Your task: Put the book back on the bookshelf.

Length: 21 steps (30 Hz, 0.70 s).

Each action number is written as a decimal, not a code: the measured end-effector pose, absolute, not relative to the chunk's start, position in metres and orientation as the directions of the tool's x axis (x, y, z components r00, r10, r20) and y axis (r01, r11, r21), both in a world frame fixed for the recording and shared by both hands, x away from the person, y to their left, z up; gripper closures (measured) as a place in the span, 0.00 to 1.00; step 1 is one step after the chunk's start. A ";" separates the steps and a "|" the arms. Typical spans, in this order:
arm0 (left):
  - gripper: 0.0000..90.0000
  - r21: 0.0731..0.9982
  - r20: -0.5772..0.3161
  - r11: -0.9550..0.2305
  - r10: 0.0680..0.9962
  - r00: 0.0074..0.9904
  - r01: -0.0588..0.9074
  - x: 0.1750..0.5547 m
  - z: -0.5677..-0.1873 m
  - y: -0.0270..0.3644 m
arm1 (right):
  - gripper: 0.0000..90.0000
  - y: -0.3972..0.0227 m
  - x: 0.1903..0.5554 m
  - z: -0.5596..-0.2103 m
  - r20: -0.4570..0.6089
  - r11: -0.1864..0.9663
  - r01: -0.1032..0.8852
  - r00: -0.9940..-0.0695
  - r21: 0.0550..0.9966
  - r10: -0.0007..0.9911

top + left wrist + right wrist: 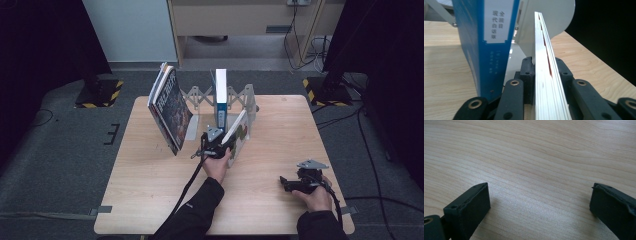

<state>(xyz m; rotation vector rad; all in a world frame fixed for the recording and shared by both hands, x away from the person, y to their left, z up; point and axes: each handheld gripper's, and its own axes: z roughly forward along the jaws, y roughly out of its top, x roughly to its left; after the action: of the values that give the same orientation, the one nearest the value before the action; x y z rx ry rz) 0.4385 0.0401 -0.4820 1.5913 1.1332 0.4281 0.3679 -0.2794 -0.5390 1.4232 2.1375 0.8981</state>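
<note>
- Black jaws of the left gripper [544,75] rise from the bottom of its own view, pinching a thin book [546,75] by its page edge; the pads sit on both covers.
- From the high view, that thin book [235,131] leans tilted, its top toward the rack's right end, with the left gripper [220,142] at its lower near corner.
- Just left of it stands the blue book [491,45], upright in the white rack [248,100], spine and white label facing the left gripper's camera. A narrow gap separates the two books at the bottom.
- Farther left, a dark-covered book [170,107] leans steeply, well apart from the blue one [220,97].
- Right gripper [295,184] rests low over the table [150,190] at the near right, well away from the rack; in its own view the jaws stand spread wide with bare wood [536,170] between them.
- Step in hand, as I judge it: shelving the thin book beside the blue one, roughly midway, since it is in the slot but not yet upright.
- Next move likely calls for tipping the thin book up toward the blue book until its cover lies against it, keeping the bottom edge on the rack base.
- Risk: releasing while tilted could let it slide flat or knock the blue book.
</note>
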 end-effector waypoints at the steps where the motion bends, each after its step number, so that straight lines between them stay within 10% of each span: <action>1: 0.78 0.895 -0.277 0.037 0.828 0.488 0.445 0.438 -0.482 0.040 | 0.04 -0.279 0.368 -0.539 0.009 0.268 0.651 -0.389 0.710 0.921; 21: 0.81 0.887 -0.271 0.036 0.848 0.456 0.460 0.428 -0.487 0.044 | 0.04 -0.279 0.369 -0.539 0.007 0.272 0.649 -0.393 0.710 0.920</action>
<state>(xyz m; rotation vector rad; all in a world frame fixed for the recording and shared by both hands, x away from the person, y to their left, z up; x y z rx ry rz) 0.4278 0.0437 -0.4865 1.5994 1.1663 0.4383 0.3686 -0.2792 -0.5390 1.4174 2.1404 0.8978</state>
